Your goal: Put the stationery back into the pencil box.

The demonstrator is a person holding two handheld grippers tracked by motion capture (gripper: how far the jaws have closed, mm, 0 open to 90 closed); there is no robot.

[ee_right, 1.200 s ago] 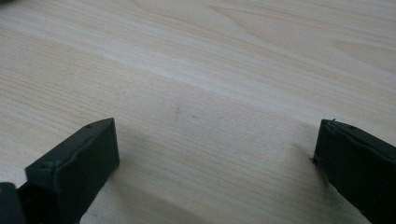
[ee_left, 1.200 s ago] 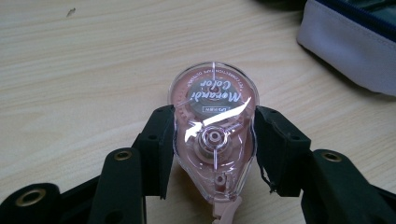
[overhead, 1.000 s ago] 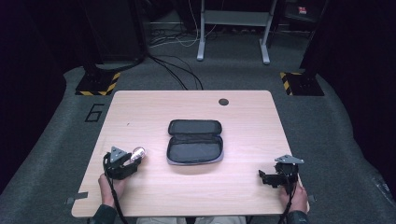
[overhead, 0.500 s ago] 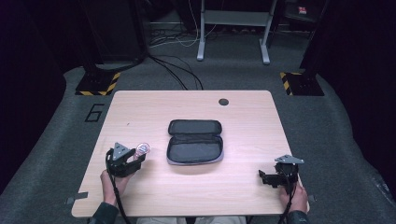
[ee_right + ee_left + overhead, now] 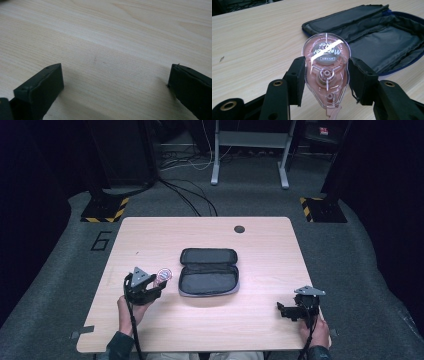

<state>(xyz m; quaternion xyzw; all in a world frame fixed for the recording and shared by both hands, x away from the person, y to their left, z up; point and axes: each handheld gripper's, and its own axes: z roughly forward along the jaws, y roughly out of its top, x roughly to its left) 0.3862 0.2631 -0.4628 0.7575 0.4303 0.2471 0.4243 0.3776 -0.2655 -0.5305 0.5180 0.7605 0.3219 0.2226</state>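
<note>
High view: open black pencil case [image 5: 208, 279] lies mid-table [image 5: 150, 235], lid flipped back. Left gripper [image 5: 159, 282] sits just left of the case, clamped on a pink tape dispenser [image 5: 163, 274], dispenser close to the case's left edge. Right gripper [image 5: 281, 310] is well to the right of the case, near the table's front right corner, nothing in it.

Left gripper view: both pads [image 5: 297, 80] press the clear pink tape dispenser [image 5: 326, 72] on its sides; pencil case [image 5: 377, 37] beyond it, up-right, interior dark and unzipped.

Right gripper view: jaws spread wide over bare wood table [image 5: 112, 37], nothing between.
</note>
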